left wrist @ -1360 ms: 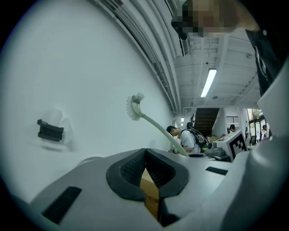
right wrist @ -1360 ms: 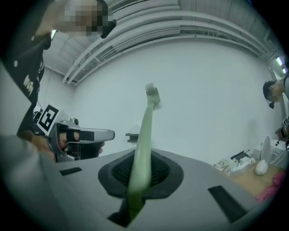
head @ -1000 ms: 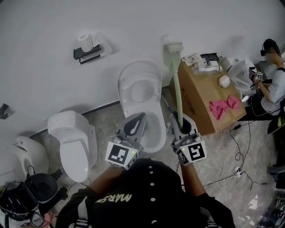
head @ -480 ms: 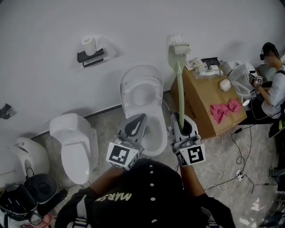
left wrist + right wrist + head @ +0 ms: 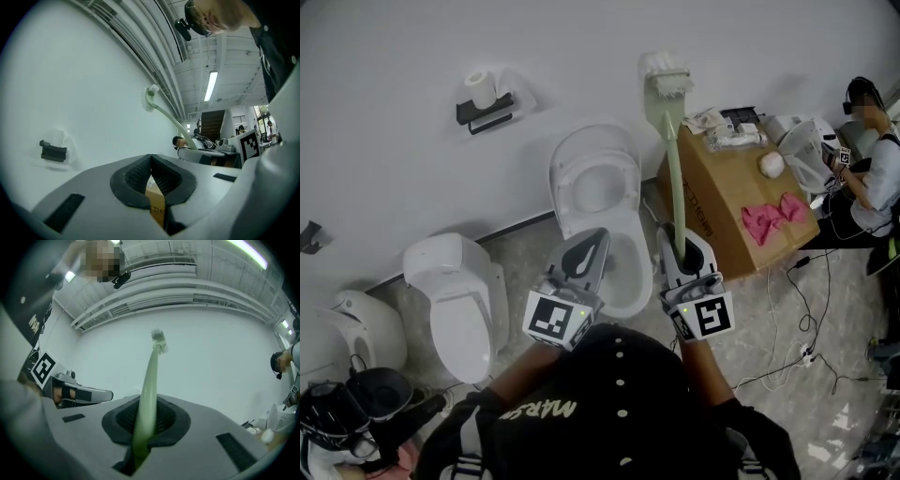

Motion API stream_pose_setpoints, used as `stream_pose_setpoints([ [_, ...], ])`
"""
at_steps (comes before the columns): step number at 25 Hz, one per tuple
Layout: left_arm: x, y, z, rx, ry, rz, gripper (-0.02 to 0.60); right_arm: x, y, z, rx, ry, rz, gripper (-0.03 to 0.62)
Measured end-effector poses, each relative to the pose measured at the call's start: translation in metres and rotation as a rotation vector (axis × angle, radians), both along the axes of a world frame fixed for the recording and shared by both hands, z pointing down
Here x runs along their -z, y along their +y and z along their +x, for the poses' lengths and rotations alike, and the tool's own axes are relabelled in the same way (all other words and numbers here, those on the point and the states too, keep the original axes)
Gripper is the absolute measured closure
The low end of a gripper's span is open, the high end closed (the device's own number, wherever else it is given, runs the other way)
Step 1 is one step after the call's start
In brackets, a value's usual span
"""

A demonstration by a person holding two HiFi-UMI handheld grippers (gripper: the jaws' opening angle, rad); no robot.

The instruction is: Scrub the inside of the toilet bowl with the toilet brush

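Observation:
An open white toilet bowl (image 5: 602, 246) with its lid up stands against the wall. My right gripper (image 5: 683, 251) is shut on the pale green handle of the toilet brush (image 5: 672, 159), which points up and away, its white head (image 5: 666, 80) high against the wall, right of the bowl. In the right gripper view the toilet brush (image 5: 149, 385) rises from between the jaws of the right gripper (image 5: 146, 420). My left gripper (image 5: 586, 255) hovers over the bowl's front, shut with nothing in it. The left gripper view shows the left gripper (image 5: 151, 176) with its pads together and the brush (image 5: 161, 110) beyond.
A second white toilet (image 5: 459, 300) stands to the left and a toilet-paper holder (image 5: 483, 98) hangs on the wall. Right of the bowl a cardboard box (image 5: 741, 202) carries a pink cloth (image 5: 769, 217). Cables (image 5: 797, 309) lie on the floor. A seated person (image 5: 872, 178) is at far right.
The brush head has swung slightly left and higher along the wall. Both grippers have kept nearly the same place above the bowl's front.

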State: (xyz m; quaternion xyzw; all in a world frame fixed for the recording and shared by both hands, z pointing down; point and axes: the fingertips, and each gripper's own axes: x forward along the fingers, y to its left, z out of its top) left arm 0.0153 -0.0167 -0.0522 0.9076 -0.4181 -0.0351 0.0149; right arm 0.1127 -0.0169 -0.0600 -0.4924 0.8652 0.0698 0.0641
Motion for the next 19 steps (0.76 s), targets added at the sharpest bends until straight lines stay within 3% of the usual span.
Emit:
stream_pose_setpoints([
  [19, -0.007, 0.010, -0.006, 0.005, 0.007, -0.013, 0.555, -0.005, 0.011, -0.006, -0.012, 0.030, -0.015, 0.559],
])
